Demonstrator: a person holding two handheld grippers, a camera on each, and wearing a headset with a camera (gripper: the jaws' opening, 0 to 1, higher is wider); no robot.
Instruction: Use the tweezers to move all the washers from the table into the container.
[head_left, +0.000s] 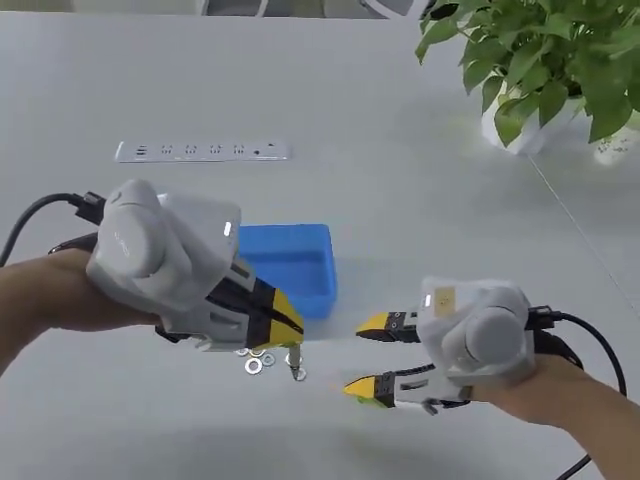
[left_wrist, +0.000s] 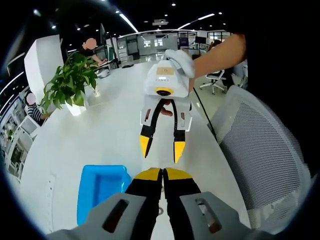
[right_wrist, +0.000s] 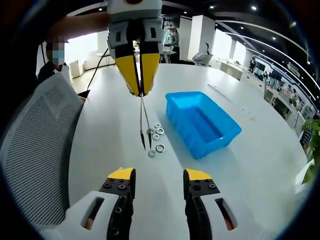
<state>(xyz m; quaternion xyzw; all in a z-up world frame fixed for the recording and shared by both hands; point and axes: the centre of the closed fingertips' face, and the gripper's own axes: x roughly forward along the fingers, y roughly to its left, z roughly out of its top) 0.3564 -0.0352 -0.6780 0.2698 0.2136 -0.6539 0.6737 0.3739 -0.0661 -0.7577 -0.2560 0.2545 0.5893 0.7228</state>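
Two grippers low over table (head_left: 400, 200). Left gripper (right_wrist: 139, 87) clamped on tweezers (right_wrist: 143, 120), held steep, tips down at washers (right_wrist: 157, 136), apparently lining up pinch; contact unclear. Right gripper (right_wrist: 159, 175) jaws apart, empty, at washers' 3 o'clock in head view, judged idle. Blue container (right_wrist: 215, 142) near, 12 o'clock, keeps carry short; interior looks bare

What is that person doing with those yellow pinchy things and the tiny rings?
A person holds a gripper in each hand over a white table. The left gripper is shut on tweezers, whose tips point down at a little bunch of washers lying on the table beside a blue container. The right gripper is open and holds nothing. The container looks empty, so no washer seems to have gone in yet.
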